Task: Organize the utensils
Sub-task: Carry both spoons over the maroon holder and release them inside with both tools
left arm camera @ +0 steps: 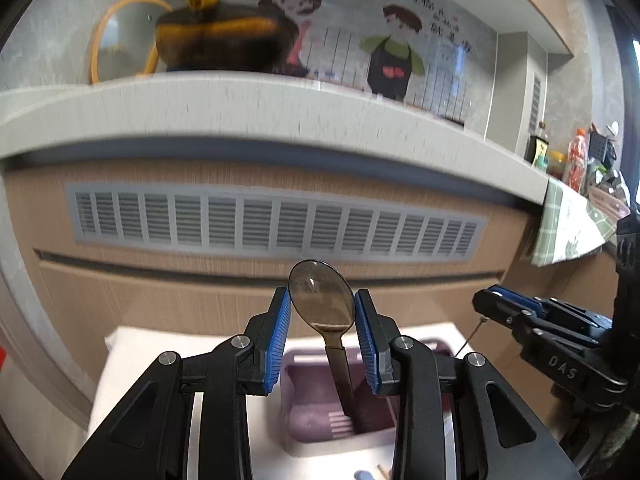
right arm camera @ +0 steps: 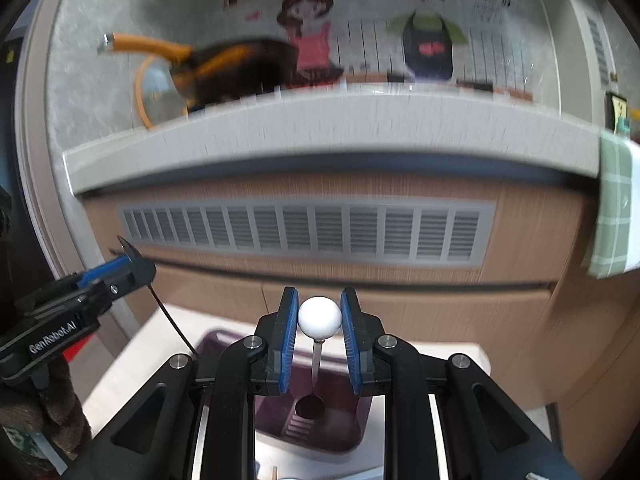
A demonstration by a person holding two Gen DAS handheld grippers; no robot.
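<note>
My left gripper is shut on the bowl of a dark metal spoon, held upright with its handle reaching down into a purple utensil holder. My right gripper is shut on the white ball end of a small spoon whose thin stem and dark bowl hang down into the same purple holder. The holder stands on a white surface. Each gripper shows in the other's view: the right one in the left wrist view, the left one in the right wrist view.
A wooden cabinet front with a grey vent grille stands just behind, under a pale countertop edge. A dark pan with a yellow handle sits on the counter. A green checked cloth hangs at the right, with bottles beyond.
</note>
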